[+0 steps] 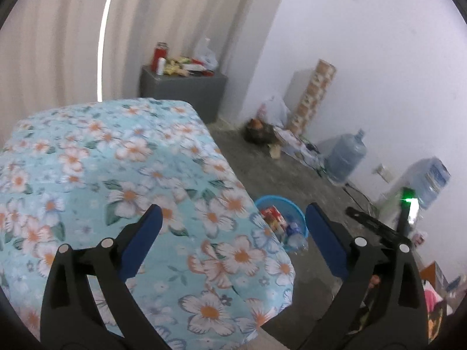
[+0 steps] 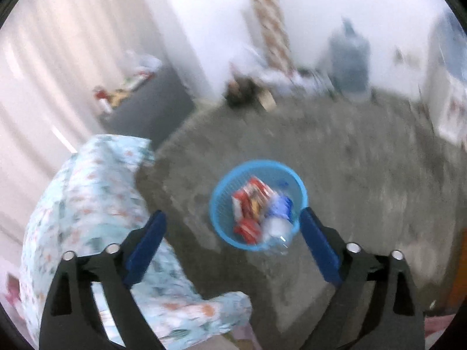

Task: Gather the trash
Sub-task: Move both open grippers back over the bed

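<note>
- Blue basket (image 2: pixel 258 204), blurred, lies beyond the right gripper (image 2: pixel 233 227), whose jaws are spread, empty.
- Floral cloth (image 1: pixel 116 175) half hides it between the left gripper's (image 1: pixel 233 224) spread, empty jaws.

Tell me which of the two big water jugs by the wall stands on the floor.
The nearer-to-the-corner water jug stands on the bare floor. The other jug sits raised on a white dispenser further right.

No text can be read: the print on the red snack wrappers (image 2: pixel 251 201) in the round blue plastic basket (image 2: pixel 221 204), centre of frame, is blurred.
</note>
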`<state>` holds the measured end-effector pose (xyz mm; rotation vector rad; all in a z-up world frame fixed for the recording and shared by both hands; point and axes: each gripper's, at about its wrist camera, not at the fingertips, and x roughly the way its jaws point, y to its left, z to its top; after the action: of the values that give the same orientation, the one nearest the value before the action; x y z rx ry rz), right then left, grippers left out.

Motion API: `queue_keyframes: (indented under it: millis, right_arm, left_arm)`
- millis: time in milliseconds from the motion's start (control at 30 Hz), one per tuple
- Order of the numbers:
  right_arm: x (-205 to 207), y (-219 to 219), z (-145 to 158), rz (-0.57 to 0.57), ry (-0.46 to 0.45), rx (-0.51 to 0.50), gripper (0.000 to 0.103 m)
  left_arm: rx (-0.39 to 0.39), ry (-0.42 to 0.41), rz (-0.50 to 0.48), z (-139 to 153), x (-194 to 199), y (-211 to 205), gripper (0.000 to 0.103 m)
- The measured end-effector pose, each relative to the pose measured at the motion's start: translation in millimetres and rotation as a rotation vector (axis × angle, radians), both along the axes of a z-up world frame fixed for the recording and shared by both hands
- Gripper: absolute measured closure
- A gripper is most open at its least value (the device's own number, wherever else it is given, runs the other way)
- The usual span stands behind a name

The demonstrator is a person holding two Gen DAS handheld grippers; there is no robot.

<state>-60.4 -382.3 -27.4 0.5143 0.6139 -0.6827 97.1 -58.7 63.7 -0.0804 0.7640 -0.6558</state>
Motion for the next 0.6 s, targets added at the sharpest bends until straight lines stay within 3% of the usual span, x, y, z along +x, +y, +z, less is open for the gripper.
queue_keyframes:
  millis: [167,333,433,533,600]
  right_arm:
    - [5.8,58.6,52.3,0.089,-0.063,-0.132,0.007]
    - [7.6,119.5,86.9,0.176,-0.065,-0.222,0.007]
    - [5.6,152.5,90.1,0.19,-0.037,-0.286,0.007]
    - [5.0,178.3,86.4,0.225,-0.042,-0.282,0.007]
    - [15.7,190.5,76.4,0.255,0.038,-0.255,0.007]
  left_arm:
    - [0.054,-0.023,0.13,13.4,-7.4,15.2,0.009]
    - [0.134,-0.091,0.238,17.7,-20.8,28.6,0.009]
    - [0.176,-0.085,0.27,13.6,-26.2,34.8,0.009]
    - [0.245,-0.038,0.296,-0.4,-27.2,37.8,0.009]
    - [0.29,0.001,0.317,-11.8,-27.3,38.8,0.009]
